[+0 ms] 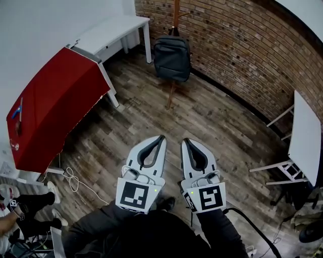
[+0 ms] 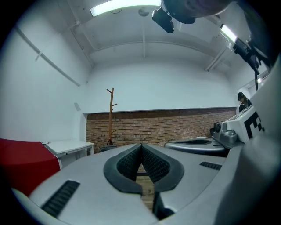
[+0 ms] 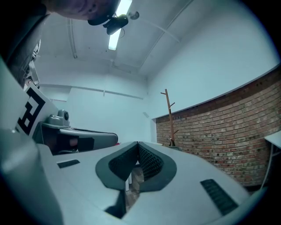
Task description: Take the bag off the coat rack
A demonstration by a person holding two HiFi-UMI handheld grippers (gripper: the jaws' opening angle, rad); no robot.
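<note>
While the bag (image 1: 172, 58) hangs upright on the coat rack (image 1: 175, 12) near a white table (image 1: 113, 30), the left gripper (image 1: 161, 137) and right gripper (image 1: 185, 141) are closed, empty.

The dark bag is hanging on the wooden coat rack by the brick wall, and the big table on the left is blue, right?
Not quite. The big table on the left is red, not blue, as the head view shows. The rest is right: the dark bag hangs on the wooden coat rack by the brick wall.
</note>
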